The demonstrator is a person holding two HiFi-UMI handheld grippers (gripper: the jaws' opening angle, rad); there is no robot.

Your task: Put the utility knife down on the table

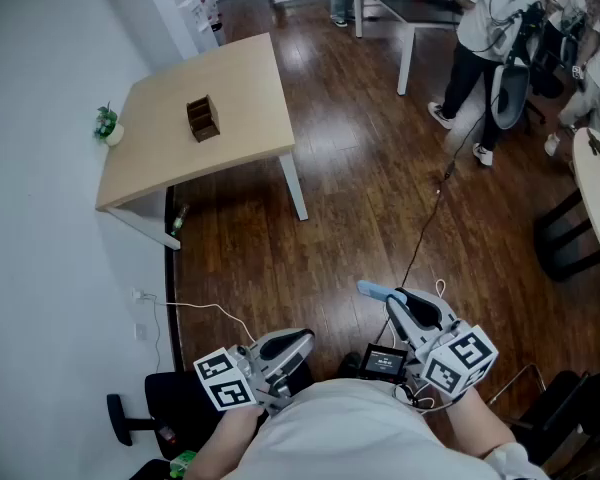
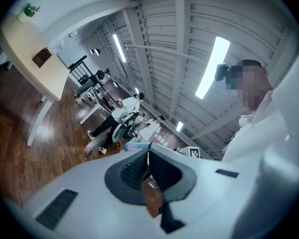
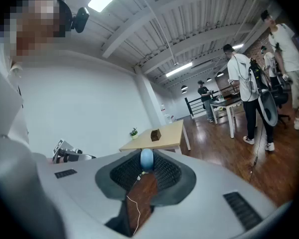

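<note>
My right gripper [image 1: 398, 300] is shut on a light blue utility knife [image 1: 371, 290], whose end sticks out past the fingertips to the left. In the right gripper view the knife [image 3: 146, 161] shows as a blue rounded tip pinched between the dark pads [image 3: 164, 172] of the right gripper [image 3: 146, 156]. My left gripper [image 1: 302, 341] is held close to my body, its jaws together with nothing between them; in its own view the left gripper [image 2: 148, 156] is closed. The light wooden table [image 1: 235, 78] stands far ahead at the left, well apart from both grippers.
On the table are a small brown wooden box [image 1: 203, 118] and a potted plant [image 1: 107, 124]. A white wall runs along the left. Cables [image 1: 425, 228] lie on the wooden floor. People [image 1: 485, 38] stand by a dark table [image 1: 410, 8] at the back right.
</note>
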